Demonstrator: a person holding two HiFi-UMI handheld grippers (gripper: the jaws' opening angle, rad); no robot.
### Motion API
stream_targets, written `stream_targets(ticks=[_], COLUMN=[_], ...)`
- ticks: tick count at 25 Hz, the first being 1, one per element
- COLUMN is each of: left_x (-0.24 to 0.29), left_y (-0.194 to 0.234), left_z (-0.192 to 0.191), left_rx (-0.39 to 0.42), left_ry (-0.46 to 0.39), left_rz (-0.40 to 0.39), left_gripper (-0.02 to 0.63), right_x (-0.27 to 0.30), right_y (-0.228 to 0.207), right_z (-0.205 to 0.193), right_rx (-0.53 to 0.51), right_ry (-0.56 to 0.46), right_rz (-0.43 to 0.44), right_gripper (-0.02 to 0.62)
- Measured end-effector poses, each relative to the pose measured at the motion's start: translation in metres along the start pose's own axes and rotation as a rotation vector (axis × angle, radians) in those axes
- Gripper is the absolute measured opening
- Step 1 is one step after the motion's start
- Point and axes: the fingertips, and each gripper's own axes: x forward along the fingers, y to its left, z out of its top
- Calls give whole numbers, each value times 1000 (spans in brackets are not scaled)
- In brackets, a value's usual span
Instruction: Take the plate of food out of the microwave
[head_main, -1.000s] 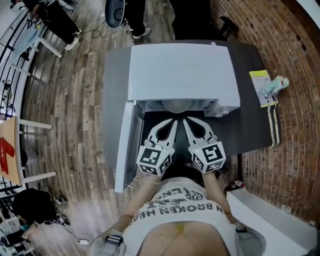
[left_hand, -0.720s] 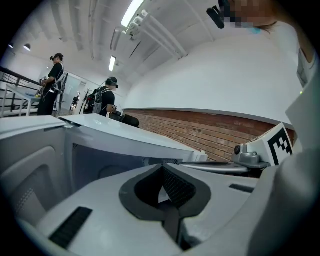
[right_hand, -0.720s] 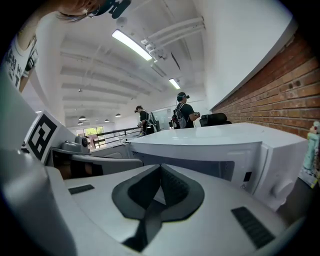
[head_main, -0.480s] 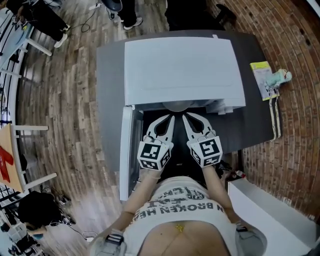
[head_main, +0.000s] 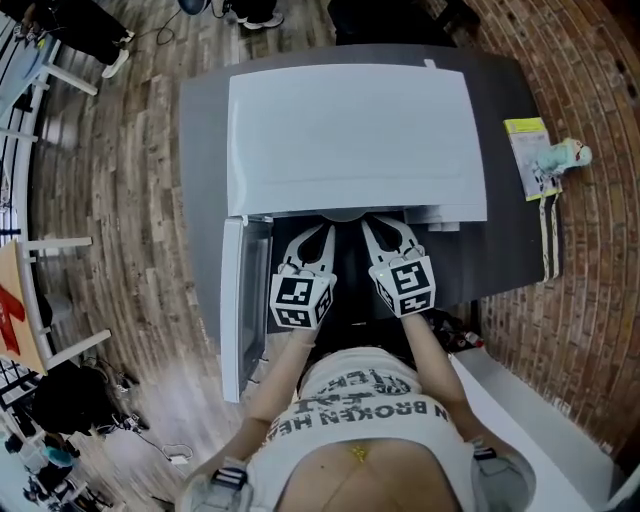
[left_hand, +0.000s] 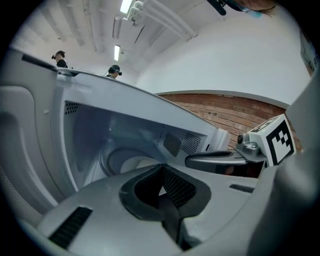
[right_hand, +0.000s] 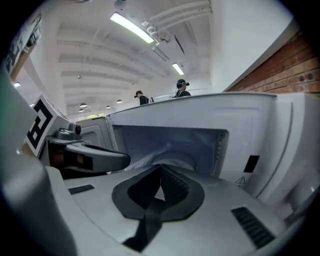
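The white microwave (head_main: 350, 140) stands on a dark table with its door (head_main: 232, 310) swung open to the left. Inside the cavity a pale round plate (left_hand: 122, 162) lies on the floor of the oven; it also shows as a plate (right_hand: 175, 161) behind my right jaws. What is on it stays hidden. My left gripper (head_main: 322, 232) and right gripper (head_main: 368, 228) are side by side at the mouth of the cavity, both shut with nothing between the pads. From the left gripper (left_hand: 161, 169), the right one shows at the right. The right gripper (right_hand: 161, 169) points into the cavity.
The dark table (head_main: 500, 240) carries a yellow-green booklet (head_main: 525, 150) and a small toy (head_main: 562, 155) to the microwave's right. A white bin (head_main: 530, 420) stands at my lower right. The open door blocks the left side. Two people (right_hand: 160, 92) stand far behind the microwave.
Both grippers have moved forward, closer to the microwave's opening, still shut. The head view has shifted so the microwave fills more of the top.
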Motion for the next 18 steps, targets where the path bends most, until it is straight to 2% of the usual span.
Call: stream_targets(ticks=[10,11,13,16,18], left_x=[23,25,28,32,34], left_y=[12,14,20,30,36], left_z=[-27,-30,-35,-47,-56], left_rx=[-48,-74,-186,-383,-464], left_ry=[75,77,73,69,78], left_rz=[17,17,11,5,16], left_gripper=[6,6,6,8,11], right_x=[20,22,24,27,29], right_y=[-17,-20,-25,-35,-40], right_z=[-40,-42,-47,-52,-56], right_rx=[38,53,99,222,308], right_ry=[96,102,108,88,84], right_rz=[13,11,4,-8,-14], right_gripper=[8,8,8,9,36])
